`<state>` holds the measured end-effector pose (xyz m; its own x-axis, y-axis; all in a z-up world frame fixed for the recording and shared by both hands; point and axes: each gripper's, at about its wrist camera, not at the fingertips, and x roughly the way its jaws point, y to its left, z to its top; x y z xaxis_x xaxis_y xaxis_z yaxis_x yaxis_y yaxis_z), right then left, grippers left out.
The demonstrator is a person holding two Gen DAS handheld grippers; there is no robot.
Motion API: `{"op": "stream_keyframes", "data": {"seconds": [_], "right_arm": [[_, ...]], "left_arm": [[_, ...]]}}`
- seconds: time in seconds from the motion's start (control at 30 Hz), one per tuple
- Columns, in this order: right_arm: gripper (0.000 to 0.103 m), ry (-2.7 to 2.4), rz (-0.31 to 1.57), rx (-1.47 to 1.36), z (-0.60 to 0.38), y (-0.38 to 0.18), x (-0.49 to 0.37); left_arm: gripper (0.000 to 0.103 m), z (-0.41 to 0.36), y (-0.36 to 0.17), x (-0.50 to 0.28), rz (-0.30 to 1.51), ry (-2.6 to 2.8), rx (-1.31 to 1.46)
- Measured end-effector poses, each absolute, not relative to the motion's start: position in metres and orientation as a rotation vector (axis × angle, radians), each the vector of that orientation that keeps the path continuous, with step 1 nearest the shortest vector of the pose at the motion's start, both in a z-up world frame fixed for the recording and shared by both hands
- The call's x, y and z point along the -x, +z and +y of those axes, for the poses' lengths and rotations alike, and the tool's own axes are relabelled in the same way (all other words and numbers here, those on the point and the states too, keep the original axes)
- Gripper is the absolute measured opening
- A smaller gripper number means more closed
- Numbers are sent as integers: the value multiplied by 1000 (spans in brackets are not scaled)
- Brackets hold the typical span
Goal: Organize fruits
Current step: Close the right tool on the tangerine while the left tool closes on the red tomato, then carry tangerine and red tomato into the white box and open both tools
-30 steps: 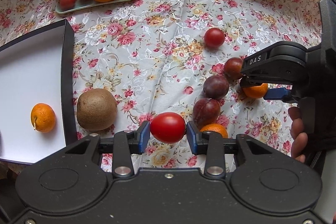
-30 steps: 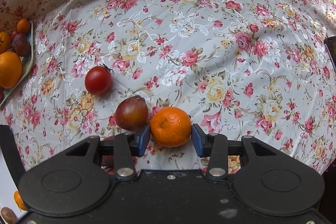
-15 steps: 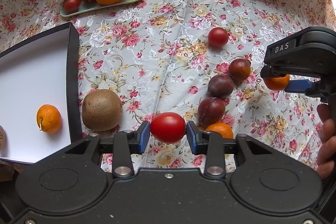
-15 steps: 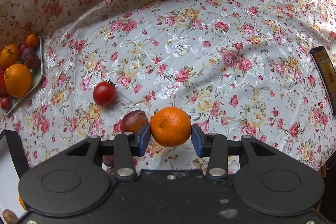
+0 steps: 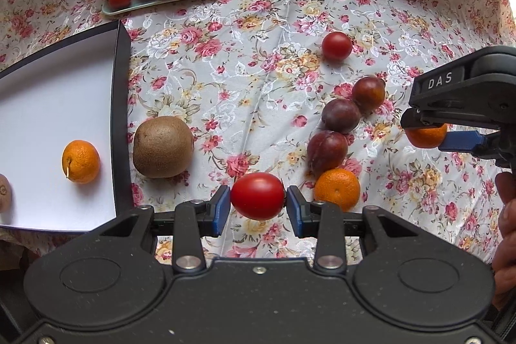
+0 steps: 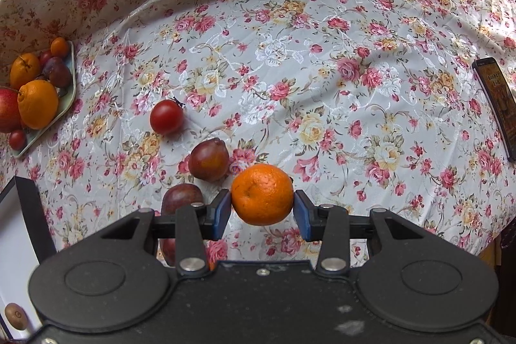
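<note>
Left wrist view, left to right: white box point(image 5: 121, 105) holding a mandarin point(image 5: 80, 162); kiwi point(image 5: 163, 146) just outside its wall; left gripper point(image 5: 258, 204) clamped on a red tomato point(image 5: 257, 195), held above the floral cloth point(image 5: 245, 60). Further right, three plums point(image 5: 340, 115) in a row, then the right gripper point(image 5: 429, 134), lettered "DAS", level and side-on. Right wrist view: right gripper point(image 6: 262, 207) grasping an orange mandarin point(image 6: 262, 194); writing on the dark object point(image 6: 496, 105) at far right is illegible.
</note>
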<state>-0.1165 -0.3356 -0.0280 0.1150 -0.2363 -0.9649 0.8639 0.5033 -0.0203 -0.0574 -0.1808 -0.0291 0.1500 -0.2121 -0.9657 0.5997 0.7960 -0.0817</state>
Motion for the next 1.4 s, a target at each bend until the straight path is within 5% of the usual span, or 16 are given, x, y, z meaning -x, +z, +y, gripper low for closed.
{"op": "stream_keyframes", "data": {"seconds": [1.4], "right_arm": [[43,-603,1144,-607,-189,-12,27]], "left_arm": [[46,-7,17,-22,1175,-224,-92]]}}
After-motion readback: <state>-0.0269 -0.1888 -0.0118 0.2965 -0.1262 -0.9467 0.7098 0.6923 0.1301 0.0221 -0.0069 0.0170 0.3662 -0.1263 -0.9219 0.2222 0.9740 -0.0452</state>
